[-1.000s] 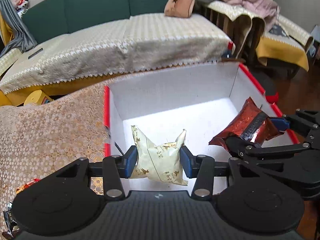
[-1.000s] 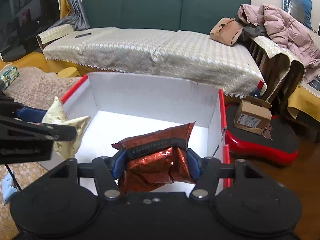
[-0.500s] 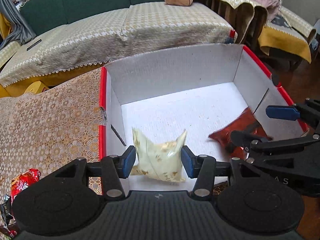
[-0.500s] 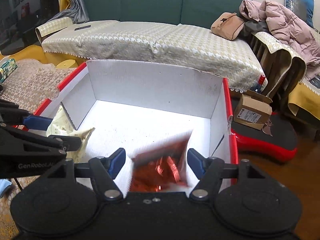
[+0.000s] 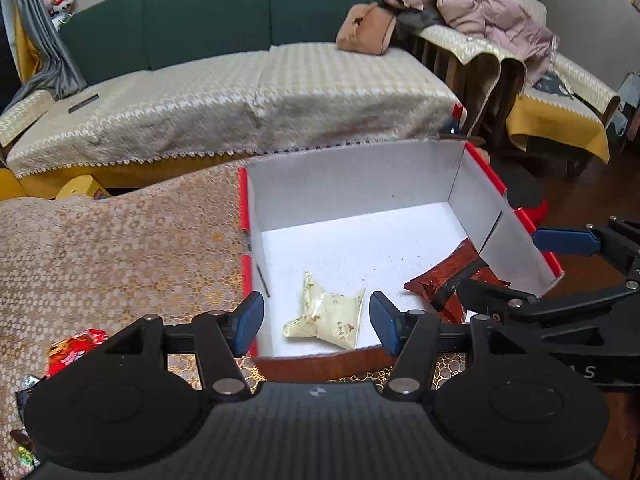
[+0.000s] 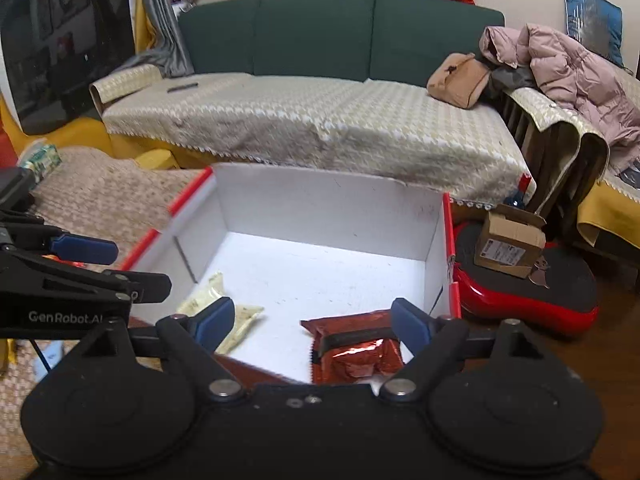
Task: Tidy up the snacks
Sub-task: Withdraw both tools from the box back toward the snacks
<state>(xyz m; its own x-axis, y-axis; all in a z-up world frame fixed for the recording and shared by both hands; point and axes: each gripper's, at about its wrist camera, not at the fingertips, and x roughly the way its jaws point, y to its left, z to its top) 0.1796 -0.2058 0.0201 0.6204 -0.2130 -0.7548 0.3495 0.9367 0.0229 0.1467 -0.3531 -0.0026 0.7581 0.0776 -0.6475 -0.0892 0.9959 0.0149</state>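
Two packets are lying in the box: the cream packet toward seven o'clock, the foil packet toward four o'clock, apart. The sofa is sitting behind at twelve.

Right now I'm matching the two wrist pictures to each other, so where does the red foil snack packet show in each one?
Left wrist view: the red foil snack packet lies at lower right, in the white box's right near corner, partly behind the right gripper.
Right wrist view: the packet lies at bottom centre, on the box floor.
Shared landmark: the cream snack packet in the same box.
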